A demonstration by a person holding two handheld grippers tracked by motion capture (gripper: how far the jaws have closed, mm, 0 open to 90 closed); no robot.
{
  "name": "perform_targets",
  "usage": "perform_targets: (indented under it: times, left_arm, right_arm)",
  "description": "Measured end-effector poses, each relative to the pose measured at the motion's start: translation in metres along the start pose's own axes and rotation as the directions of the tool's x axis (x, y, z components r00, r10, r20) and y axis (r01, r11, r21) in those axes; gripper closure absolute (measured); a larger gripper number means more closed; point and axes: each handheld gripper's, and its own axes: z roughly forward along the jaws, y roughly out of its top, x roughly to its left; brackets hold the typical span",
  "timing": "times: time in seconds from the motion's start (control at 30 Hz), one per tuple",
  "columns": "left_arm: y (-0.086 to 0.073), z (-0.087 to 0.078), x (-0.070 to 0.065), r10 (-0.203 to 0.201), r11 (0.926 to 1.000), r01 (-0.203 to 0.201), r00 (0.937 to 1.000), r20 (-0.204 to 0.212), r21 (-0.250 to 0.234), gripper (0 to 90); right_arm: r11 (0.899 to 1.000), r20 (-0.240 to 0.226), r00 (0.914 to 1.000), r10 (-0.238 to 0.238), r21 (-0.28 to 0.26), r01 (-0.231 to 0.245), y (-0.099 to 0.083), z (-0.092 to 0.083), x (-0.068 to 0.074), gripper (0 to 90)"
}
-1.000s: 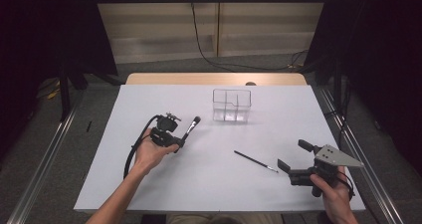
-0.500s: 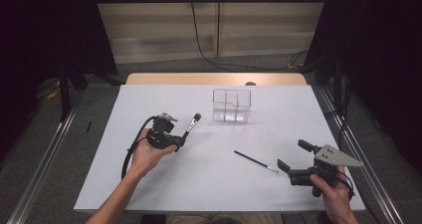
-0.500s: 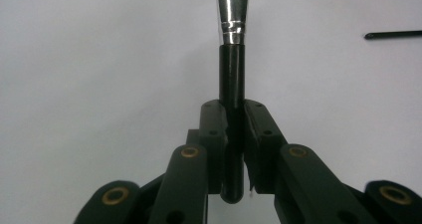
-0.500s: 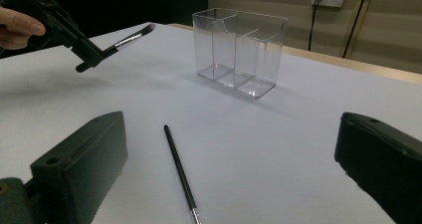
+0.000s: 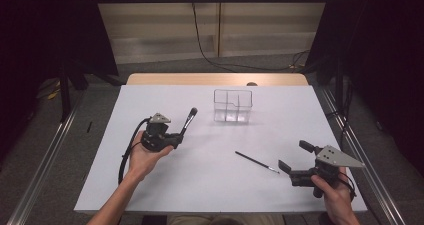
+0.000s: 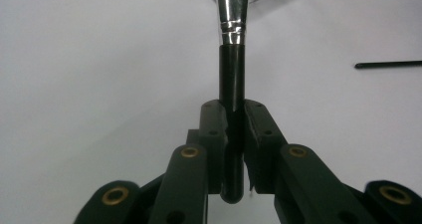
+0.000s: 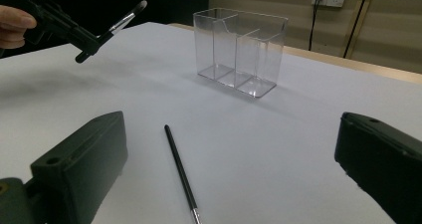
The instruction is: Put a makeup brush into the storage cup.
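Left gripper [image 5: 176, 138]: positioned over the left half of the bench [image 5: 150, 185], carried in the person's left hand [image 5: 142, 157]. Its fingers [image 6: 259, 134] are clamped narrow on the black handle of a makeup brush [image 5: 187, 120]. In the left gripper view the handle runs straight up between the two pads, with its butt end projecting just below them and the silver ferrule above them. In the high view the brush is clear of the bench surface and angled up and toward the far right, with the bristle head pointing toward the clear organizer [image 5: 233, 105].

Right gripper [image 5: 292, 157]: positioned at the near right corner of the bench, carried in the person's right hand [image 5: 335, 195]. Its fingers [image 7: 84, 164] stand wide apart with nothing between the pads. In the right gripper view the two fingers frame open bench surface.

Thin brush [image 5: 256, 162]: a slim black brush with a silver tip, lying flat on the bench between the two grippers, just to the left of the right gripper and apart from it. It lies diagonally, with the silver tip at the near right end.

Clear organizer: a transparent box with internal dividers, standing upright at the far centre of the bench, well apart from both grippers. Its compartments appear empty.
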Motion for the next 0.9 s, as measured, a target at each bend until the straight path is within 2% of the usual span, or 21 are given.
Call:
perform_targets:
  times: [0.27,0.53,0.9]
  left_arm:
    - [-0.002,-0.006,-0.002,0.0,0.995,-0.001,1.0,-0.008,-0.1,80.0]
    - [-0.004,-0.01,-0.004,0.017,0.9904,-0.016,0.9998,0.004,-0.137,80.0]
    - [-0.011,-0.019,-0.004,0.007,0.9713,-0.005,1.0,0.006,-0.238,80.0]
  right_arm:
    - [1.0,-0.001,1.0,-0.001,0.0,0.001,0.0,0.0,0.0,0.0]
    - [1.0,-0.002,1.0,0.0,0.0,0.0,0.0,0.0,0.0,0.0]
    - [1.0,-0.022,0.9998,-0.004,0.0,0.004,0.0,0.001,0.001,0.2]
